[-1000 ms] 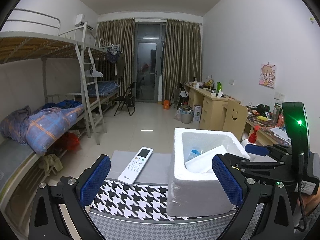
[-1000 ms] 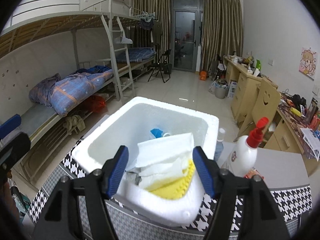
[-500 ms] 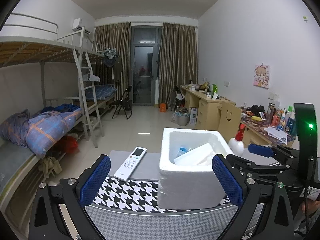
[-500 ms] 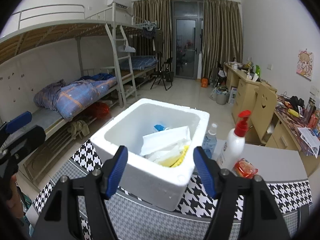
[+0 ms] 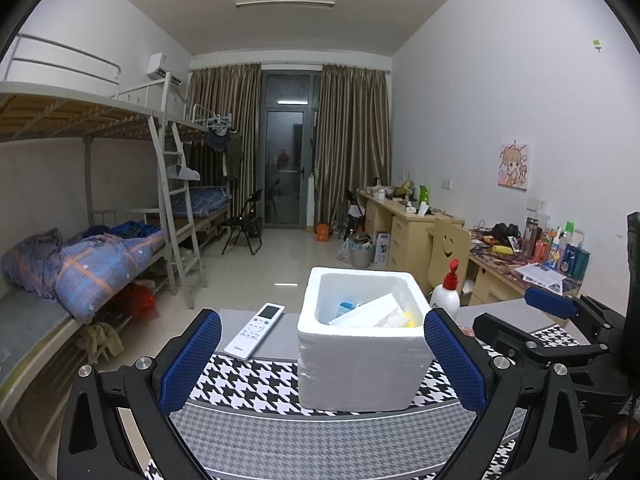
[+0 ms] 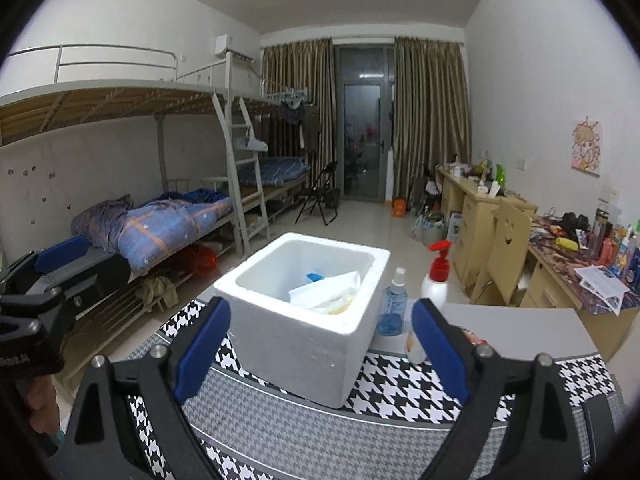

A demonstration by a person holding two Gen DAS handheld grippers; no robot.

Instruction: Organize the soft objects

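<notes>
With my right tool (image 6: 320, 344) just opened wide, empty, and left tool (image 5: 320, 356) open too, soft white cloth (image 6: 326, 289) sits in white foam box (image 6: 304, 320) on checked surface (image 6: 400, 376). Risk: red-pump bottle (image 6: 436, 280) close by; careless swing tips it.

Foam box (image 6: 304, 320): white expanded polystyrene, matt, grainy walls. Table cover (image 6: 392, 384): woven cloth, houndstooth print, matt. Remote control (image 5: 255, 331): smooth white plastic, slight sheen. Pump bottle (image 6: 436, 284): glossy white plastic, red head. Spray bottle (image 6: 393, 304): clear plastic. Gripper pads (image 5: 191, 362): blue textured rubber on matt black plastic arms. Floor tiles (image 5: 280, 264): glossy.
</notes>
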